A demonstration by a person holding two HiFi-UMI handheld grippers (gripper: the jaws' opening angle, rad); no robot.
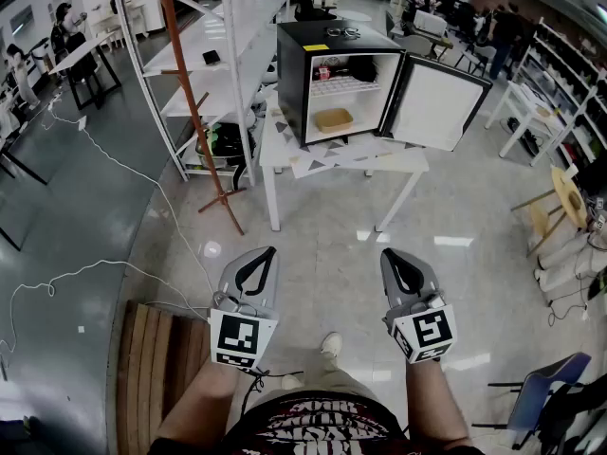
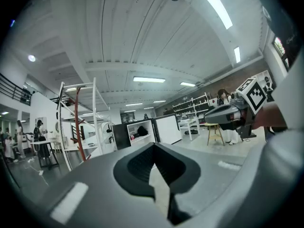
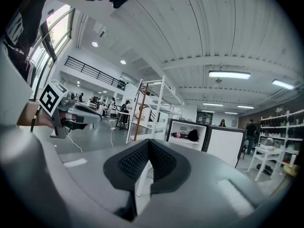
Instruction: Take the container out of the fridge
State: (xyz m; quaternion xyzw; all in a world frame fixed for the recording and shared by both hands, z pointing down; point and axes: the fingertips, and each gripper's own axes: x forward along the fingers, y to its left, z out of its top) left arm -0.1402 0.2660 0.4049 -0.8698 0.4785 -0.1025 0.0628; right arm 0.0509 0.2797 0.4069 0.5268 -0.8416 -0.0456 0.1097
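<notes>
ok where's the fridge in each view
Head view: fridge at top centre, door open.
Left gripper view: fridge left of centre, just above the jaws.
Right gripper view: fridge right of centre, above the jaws.
Shared landmark: the brown stand, left of the fridge in all three.

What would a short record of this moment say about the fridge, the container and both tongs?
fridge: small black fridge with white interior, its door swung open, on a white table
container: shallow tan container on the fridge's lower level, untouched
left tongs: shut, empty, well short of the fridge
right tongs: shut, empty, well short of the fridge
stage: reach not yet made
</notes>
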